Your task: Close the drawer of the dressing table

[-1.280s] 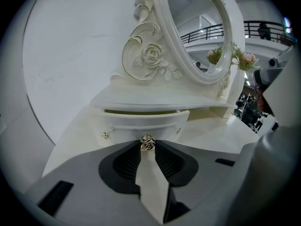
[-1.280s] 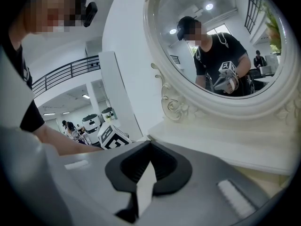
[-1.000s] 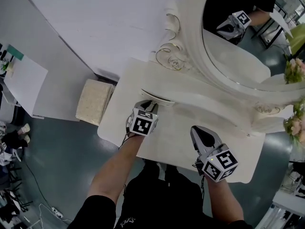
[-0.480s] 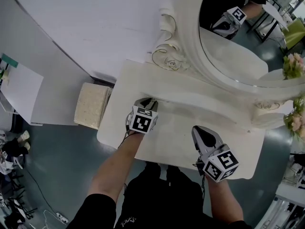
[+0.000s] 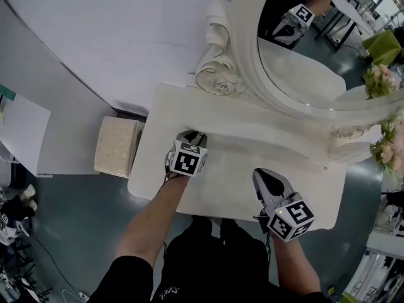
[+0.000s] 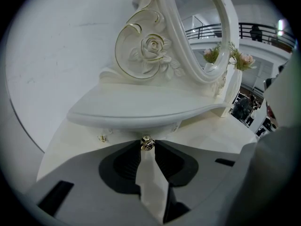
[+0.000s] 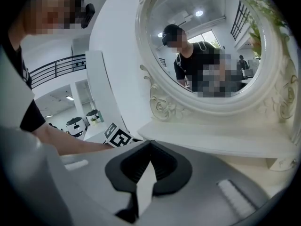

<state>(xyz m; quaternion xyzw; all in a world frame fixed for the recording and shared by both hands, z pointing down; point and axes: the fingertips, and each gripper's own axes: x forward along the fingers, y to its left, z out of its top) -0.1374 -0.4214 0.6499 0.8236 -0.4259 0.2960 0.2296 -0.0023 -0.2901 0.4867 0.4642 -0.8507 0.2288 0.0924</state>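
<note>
- The mirror is mounted at the back of the dressing table.
- A stool is placed to its left.
- Flowers are set at its right end.

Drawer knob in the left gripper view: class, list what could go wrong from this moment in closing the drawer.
1. The left gripper pinches the small round drawer knob with only its very tips; a twist or tug could make it slip off.
2. The jaws are closed on the knob, so backing away before opening them would likely drag the drawer out.
3. The shelf edge overhangs just above the knob; lifting the gripper could knock it.
</note>
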